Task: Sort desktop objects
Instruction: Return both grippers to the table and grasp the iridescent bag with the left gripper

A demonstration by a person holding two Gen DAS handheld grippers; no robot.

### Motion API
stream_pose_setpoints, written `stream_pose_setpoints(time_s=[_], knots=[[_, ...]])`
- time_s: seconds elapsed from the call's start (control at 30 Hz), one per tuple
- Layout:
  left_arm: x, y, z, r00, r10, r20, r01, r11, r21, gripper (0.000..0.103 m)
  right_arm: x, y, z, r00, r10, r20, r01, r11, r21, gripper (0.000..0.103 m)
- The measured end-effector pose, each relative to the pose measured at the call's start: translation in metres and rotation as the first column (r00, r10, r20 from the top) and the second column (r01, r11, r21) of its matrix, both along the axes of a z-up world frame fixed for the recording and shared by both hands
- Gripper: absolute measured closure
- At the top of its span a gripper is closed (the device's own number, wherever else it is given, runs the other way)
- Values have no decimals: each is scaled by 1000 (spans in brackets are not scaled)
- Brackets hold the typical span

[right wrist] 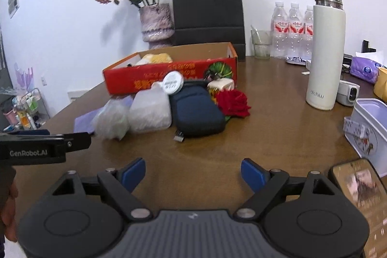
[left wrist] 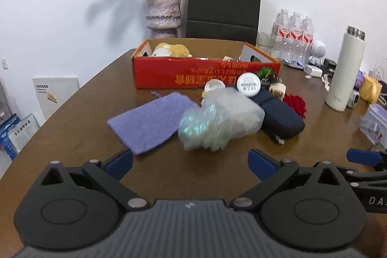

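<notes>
Both your left gripper [left wrist: 190, 162] and right gripper [right wrist: 193, 172] hang spread wide with nothing between the fingers, short of the pile on the table [left wrist: 79, 137]. The plastic bag [left wrist: 217, 117] leans on the dark pouch [left wrist: 278, 116], with a white jar [left wrist: 249, 84] perched on top, in front of the red box [left wrist: 169, 74]. Pull the bag carelessly and that jar likely rolls off; the crinkly film may also slip.

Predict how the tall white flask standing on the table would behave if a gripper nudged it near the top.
The white flask stands upright, tall and narrow on a small base, so a high push would probably tip it rather than slide it. Its smooth, glossy wall looks rigid and likely slippery for the fingers. Once down, its round body would probably roll on the table.
</notes>
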State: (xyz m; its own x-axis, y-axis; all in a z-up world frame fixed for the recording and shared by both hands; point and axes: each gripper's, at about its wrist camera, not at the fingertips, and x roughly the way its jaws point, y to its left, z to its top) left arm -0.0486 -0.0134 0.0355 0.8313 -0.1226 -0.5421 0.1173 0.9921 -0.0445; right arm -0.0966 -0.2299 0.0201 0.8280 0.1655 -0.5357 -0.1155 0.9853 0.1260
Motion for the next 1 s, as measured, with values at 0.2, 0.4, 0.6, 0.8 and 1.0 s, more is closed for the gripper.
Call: stream_pose_setpoints(time_s=[0.2,0.4,0.6,0.8,1.0], knots=[[42,-9,-2,1000,-18,18,18,1000,8,4,37,2,10,999,14,42,-14,1000,-11,24],[75,-4,-15,993,-76,-92,69,995,-70,50,85,18,26,992,56,115,-51,998,-48,38],[67,4,-11,993,-83,-81,75,993,-90,57,148,45,20,989,117,92,-108,990,-96,57],[61,21,-1,996,-42,-77,31,991,-129,57,160,71,7,978,170,119,-141,966,-218,85],[53,21,4,998,-33,-61,25,991,-128,57,118,82,1,971,196,134,-159,957,-243,95]])
